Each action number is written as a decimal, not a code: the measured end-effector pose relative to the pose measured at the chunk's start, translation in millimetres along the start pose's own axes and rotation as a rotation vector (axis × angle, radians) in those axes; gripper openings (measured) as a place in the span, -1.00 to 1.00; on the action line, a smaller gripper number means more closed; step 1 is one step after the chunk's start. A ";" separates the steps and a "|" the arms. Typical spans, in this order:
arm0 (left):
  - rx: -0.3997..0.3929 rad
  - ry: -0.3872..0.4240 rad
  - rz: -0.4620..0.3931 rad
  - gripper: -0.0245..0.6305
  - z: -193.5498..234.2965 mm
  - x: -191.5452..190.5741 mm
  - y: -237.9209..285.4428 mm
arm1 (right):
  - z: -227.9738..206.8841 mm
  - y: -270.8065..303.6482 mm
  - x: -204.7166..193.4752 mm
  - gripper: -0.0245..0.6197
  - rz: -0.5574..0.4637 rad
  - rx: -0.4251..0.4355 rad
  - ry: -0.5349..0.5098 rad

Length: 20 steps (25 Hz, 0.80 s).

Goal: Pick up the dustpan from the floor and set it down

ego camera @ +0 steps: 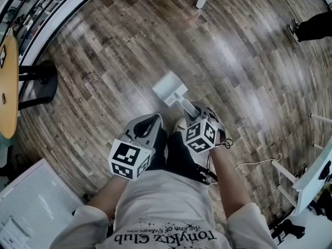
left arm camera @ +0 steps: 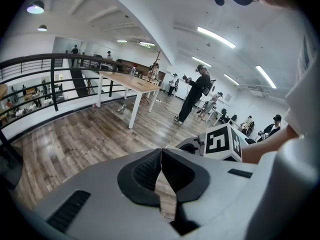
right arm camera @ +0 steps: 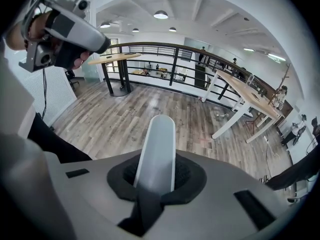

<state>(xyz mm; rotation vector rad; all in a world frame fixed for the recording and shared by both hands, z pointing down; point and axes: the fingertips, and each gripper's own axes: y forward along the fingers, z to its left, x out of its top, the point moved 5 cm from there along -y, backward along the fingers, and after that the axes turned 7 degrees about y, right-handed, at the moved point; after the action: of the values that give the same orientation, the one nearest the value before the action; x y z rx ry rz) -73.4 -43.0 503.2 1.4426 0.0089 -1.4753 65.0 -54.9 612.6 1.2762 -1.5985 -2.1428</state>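
The white dustpan [ego camera: 169, 87] lies out ahead of me over the wooden floor, its handle [ego camera: 182, 101] running back into my right gripper [ego camera: 190, 111]. That gripper is shut on the handle. In the right gripper view the white handle [right arm camera: 158, 149] stands straight out from between the black pads of the right gripper [right arm camera: 156, 178]. I cannot tell whether the pan touches the floor. My left gripper [ego camera: 151, 122] hangs beside it on the left, apart from the dustpan. The left gripper [left arm camera: 161, 167] is shut with its pads together and nothing between them.
A round wooden table [ego camera: 7, 90] on a black base [ego camera: 44, 80] stands at the left. A white panel [ego camera: 30, 207] lies at the lower left, white furniture [ego camera: 311, 176] at the right. A person's shoe [ego camera: 294, 30] shows top right. Several people stand by a long table [left arm camera: 131, 83].
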 end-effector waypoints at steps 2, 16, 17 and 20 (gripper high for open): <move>-0.002 0.005 -0.004 -0.85 -2.7 1.4 -1.6 | 1.3 -7.0 1.0 -0.71 0.006 -0.005 0.015; -0.015 0.053 -0.027 -0.85 -23.6 7.4 -26.0 | 19.1 -67.3 -2.7 -0.71 0.020 -0.033 0.082; -0.016 0.057 -0.032 -0.85 -25.4 7.5 -28.7 | 21.1 -72.3 -2.5 -0.71 0.018 -0.037 0.085; -0.021 0.071 -0.044 -0.85 -32.3 8.6 -37.2 | 26.5 -89.3 -1.2 -0.71 0.011 -0.053 0.092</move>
<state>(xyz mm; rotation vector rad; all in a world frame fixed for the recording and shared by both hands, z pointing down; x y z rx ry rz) -71.3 -10.7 465.0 1.4854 0.1007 -1.4550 76.4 0.5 538.7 1.3264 -1.4988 -2.0736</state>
